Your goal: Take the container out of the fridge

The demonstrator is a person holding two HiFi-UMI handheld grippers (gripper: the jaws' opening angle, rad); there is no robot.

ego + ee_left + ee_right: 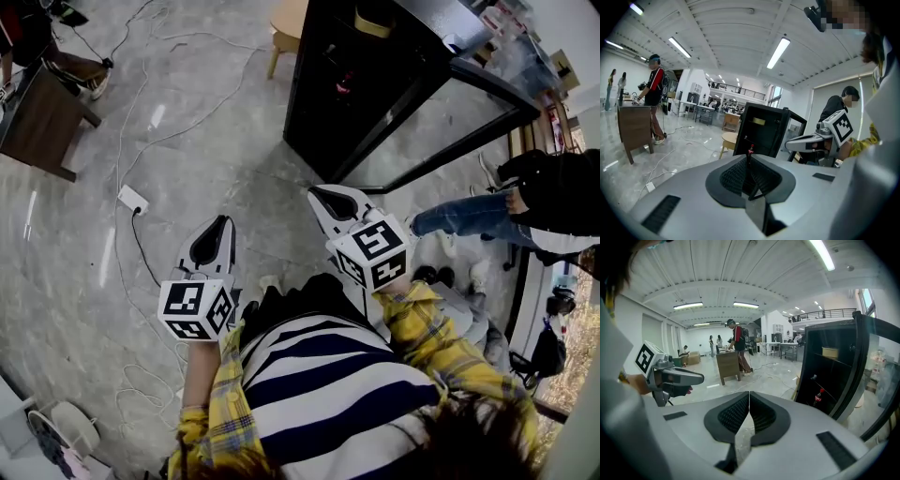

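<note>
Lit brightly by ceiling strips [778, 52], with glare on the glossy floor [159, 117]. Dark inside the fridge [356, 84]; bent strongly at the edges.

The fridge [375, 84] is black, and the container [829, 351] inside it is tan. The floor [187, 178] is marbled grey. The left gripper [222, 221] and right gripper [314, 192] are pale grey with black-and-white marker cubes. A yellow plaid sleeve [422, 323] sits beside a navy-and-white striped top [319, 375].

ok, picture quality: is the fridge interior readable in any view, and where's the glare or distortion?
Head view: fridge interior almost black, glossy floor shows light streaks. Left gripper view: heavy fisheye, dark corners, ceiling strip lights blown out. Right gripper view: best look inside, container on the upper shelf and a red-capped bottle readable, glass door hazy with reflections.
</note>
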